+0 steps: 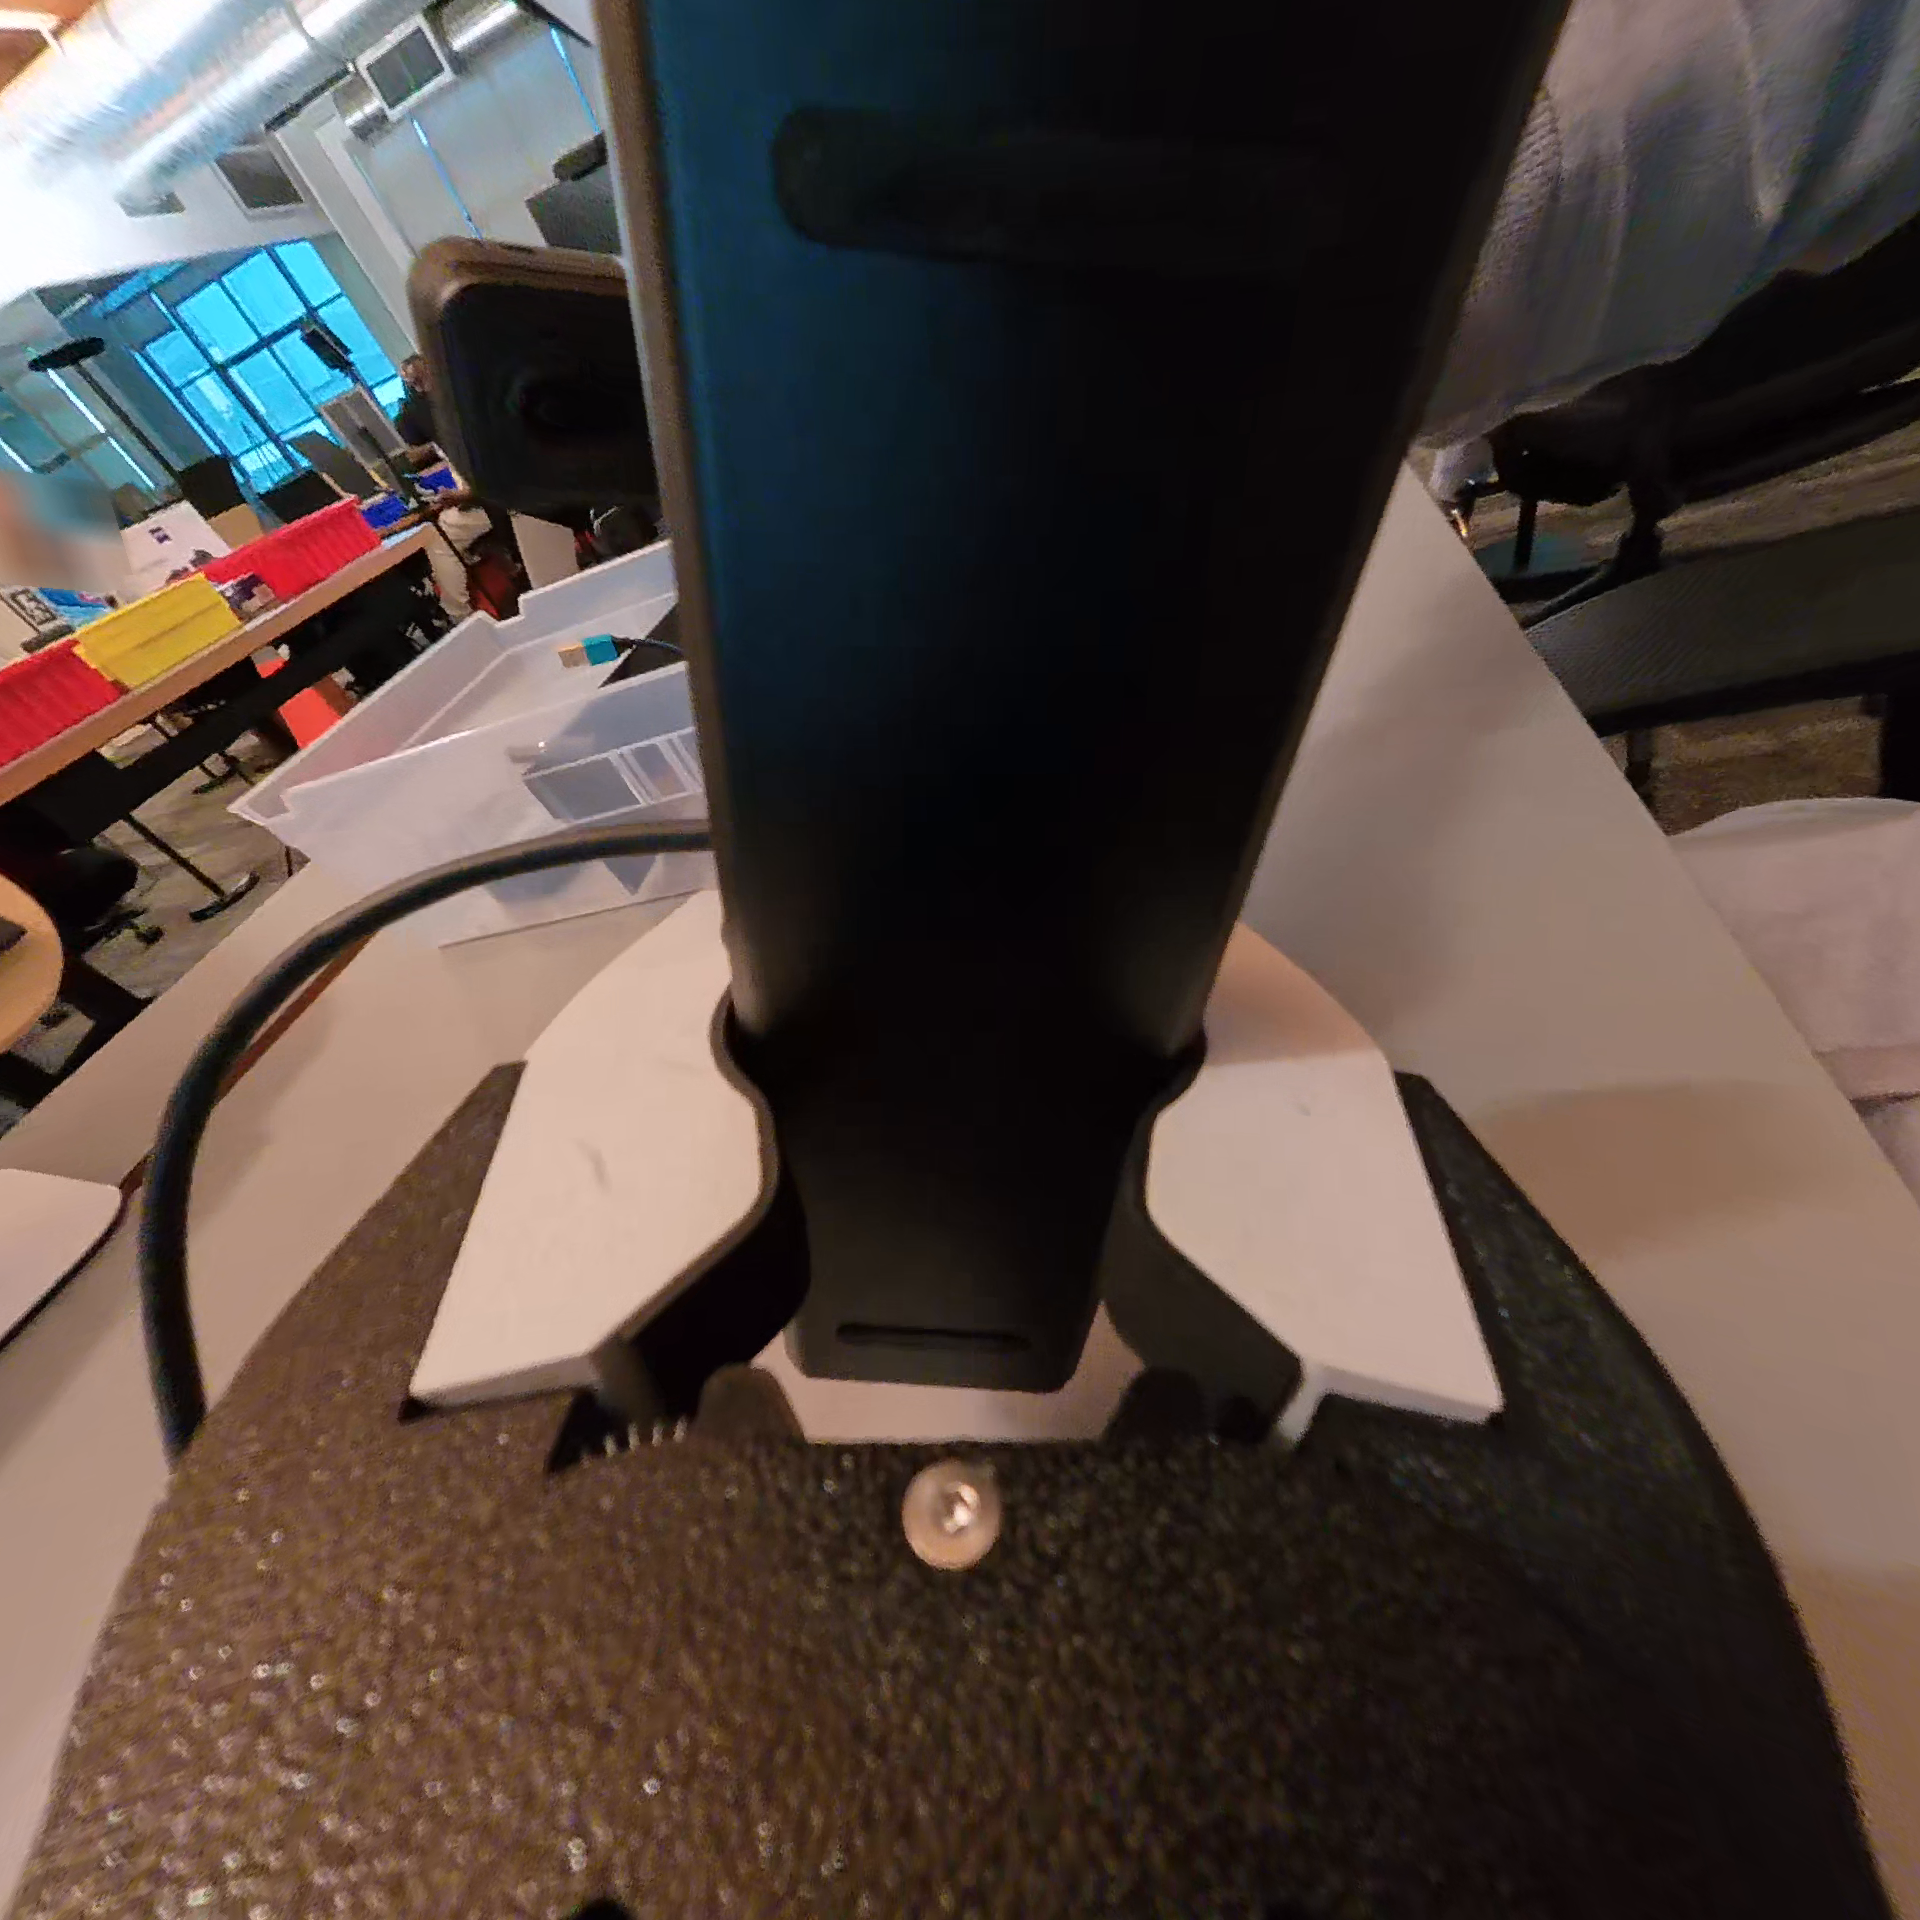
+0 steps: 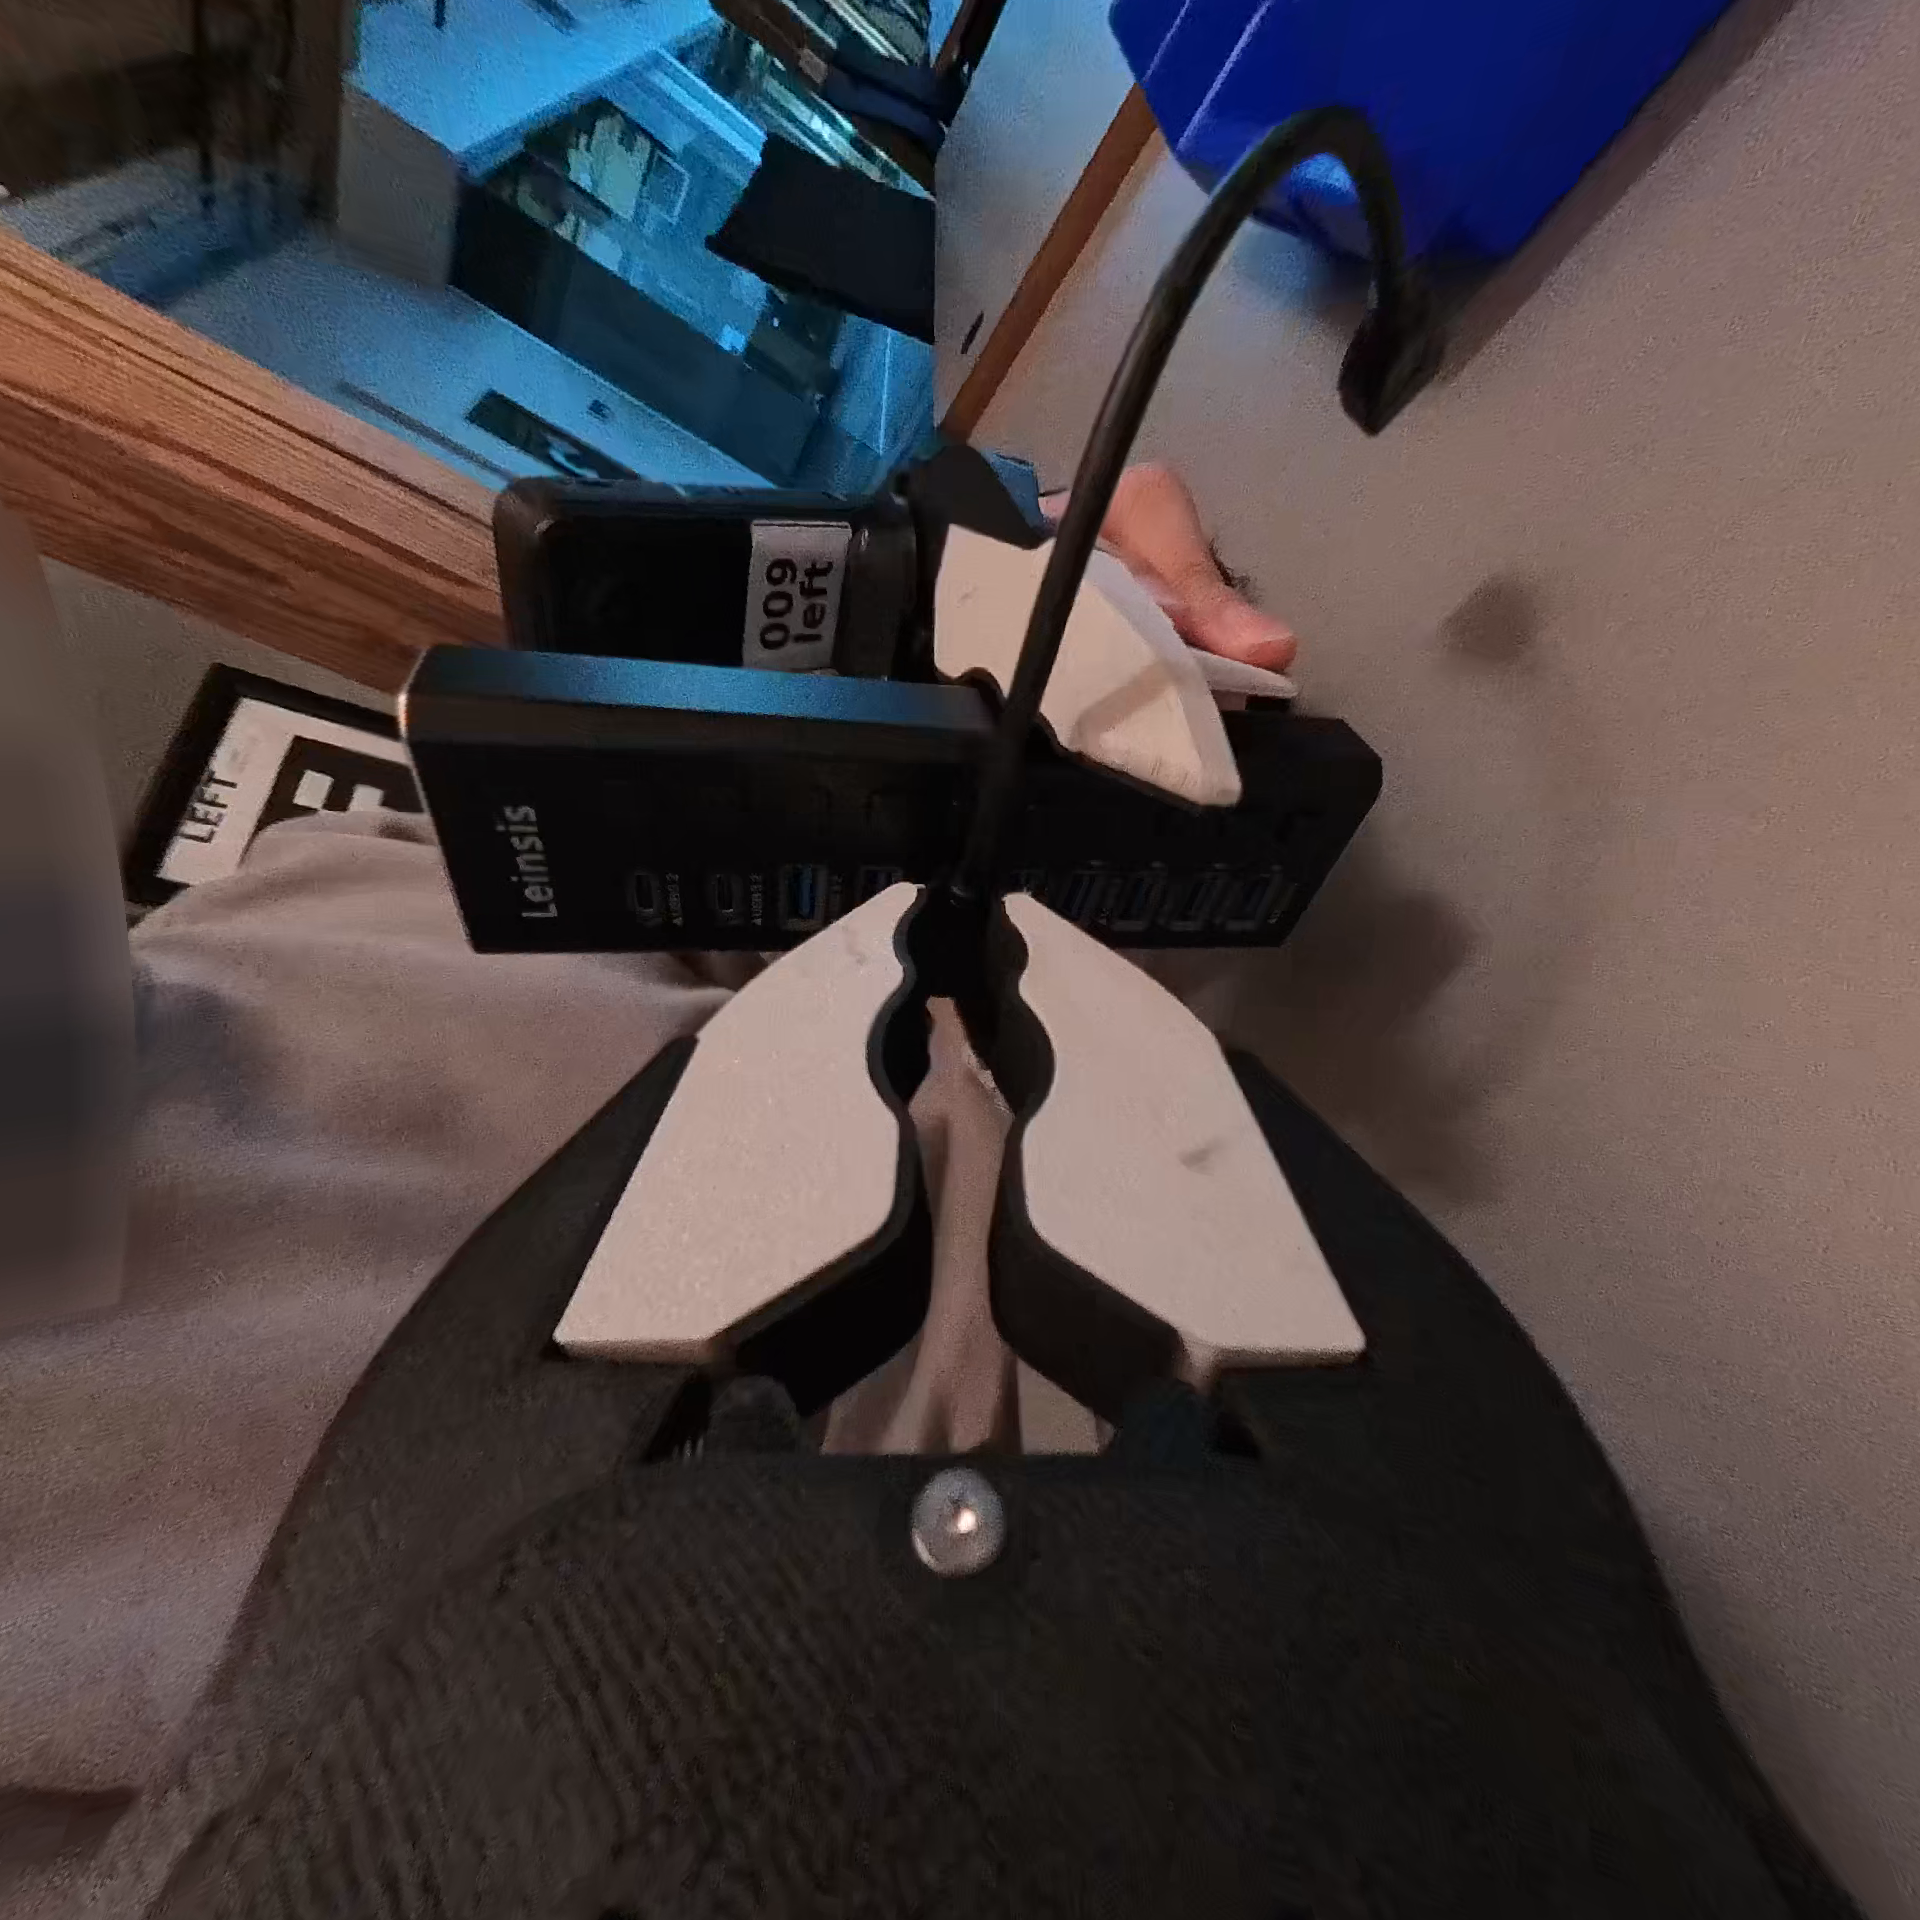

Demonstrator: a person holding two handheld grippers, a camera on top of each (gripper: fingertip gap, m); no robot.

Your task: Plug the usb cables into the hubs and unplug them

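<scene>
In the left wrist view my left gripper [image 1: 961, 1049] is shut on a long black USB hub [image 1: 997, 520], which fills the middle of the frame and stands away from me. In the right wrist view the hub [image 2: 727, 810] lies crosswise with its port row facing me. The left gripper [image 2: 1101, 686] clamps it from the far side. My right gripper [image 2: 961, 914] is shut on the black plug of a USB cable [image 2: 1122, 353], held against the port row near the middle. How deep the plug sits is hidden by my fingertips. The cable [image 1: 260, 987] loops off to the left.
A white tray [image 1: 499, 769] behind the hub holds a teal USB plug [image 1: 594, 652] and a grey hub. A blue bin [image 2: 1455, 104] stands on the pale table [image 2: 1662, 935]. The table edge [image 1: 1558, 665] drops off to the right. A person's hand [image 2: 1195, 582] holds the left gripper.
</scene>
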